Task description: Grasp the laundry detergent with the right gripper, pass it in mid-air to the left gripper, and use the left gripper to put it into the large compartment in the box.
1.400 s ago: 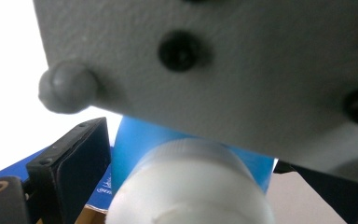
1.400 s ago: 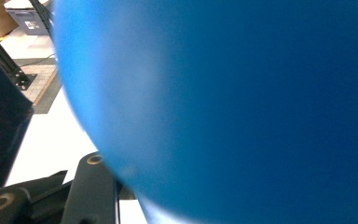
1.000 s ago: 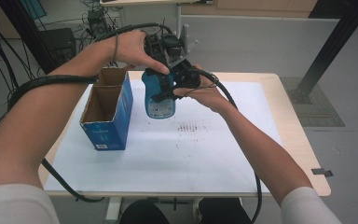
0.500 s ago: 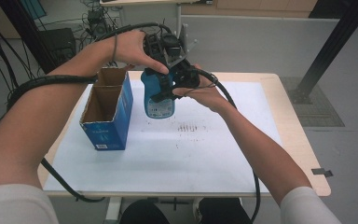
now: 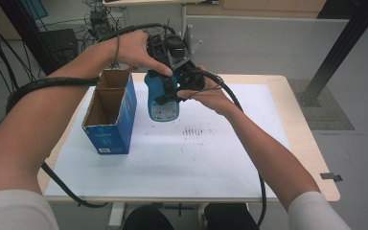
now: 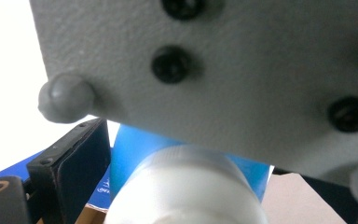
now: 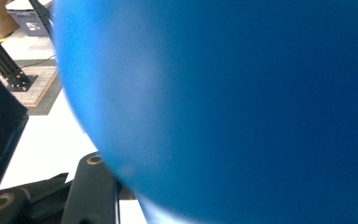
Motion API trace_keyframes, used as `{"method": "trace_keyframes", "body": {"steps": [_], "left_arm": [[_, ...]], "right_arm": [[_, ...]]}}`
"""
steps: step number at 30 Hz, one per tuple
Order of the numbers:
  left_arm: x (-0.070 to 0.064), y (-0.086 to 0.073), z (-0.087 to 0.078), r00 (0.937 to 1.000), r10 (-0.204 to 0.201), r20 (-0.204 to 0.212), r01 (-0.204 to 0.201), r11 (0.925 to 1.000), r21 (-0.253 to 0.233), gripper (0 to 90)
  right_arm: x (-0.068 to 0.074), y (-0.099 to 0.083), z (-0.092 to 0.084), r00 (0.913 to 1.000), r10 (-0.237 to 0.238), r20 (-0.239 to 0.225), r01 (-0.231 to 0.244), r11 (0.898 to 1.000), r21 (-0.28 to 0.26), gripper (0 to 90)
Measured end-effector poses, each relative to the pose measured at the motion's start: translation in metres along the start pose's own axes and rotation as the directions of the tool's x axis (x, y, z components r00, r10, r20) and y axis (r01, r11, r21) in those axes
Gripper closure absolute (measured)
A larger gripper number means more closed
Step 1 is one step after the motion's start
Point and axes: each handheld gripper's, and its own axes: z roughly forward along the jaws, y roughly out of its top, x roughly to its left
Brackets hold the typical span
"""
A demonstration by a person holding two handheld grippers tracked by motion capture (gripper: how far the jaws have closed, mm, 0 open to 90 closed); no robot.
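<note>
While both hands meet above the table's (image 5: pixel 287 143) far edge, at top centre of the high view, a blue bottle (image 5: pixel 163 98) hangs upright, long axis vertical, beside an open blue carton (image 5: pixel 110 129). The right gripper (image 5: pixel 170 93) is clamped across the bottle's body from the right. The left gripper (image 5: pixel 165 48) sits directly over the white cap (image 6: pixel 186 186), nearer the top; whether its jaws grip that cap cannot be told. Any twist would likely turn about this vertical line.
</note>
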Motion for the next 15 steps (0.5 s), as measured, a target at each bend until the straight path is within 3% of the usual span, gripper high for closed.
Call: {"method": "trace_keyframes", "body": {"steps": [15], "left_arm": [[-0.001, -0.0002, -0.0006, 1.0, -0.001, 0.002, 0.001, 1.0, -0.005, 5.7]], "right_arm": [[0.0002, 0.0, -0.0014, 1.0, 0.001, 0.001, -0.001, 1.0, -0.001, 44.0]]}}
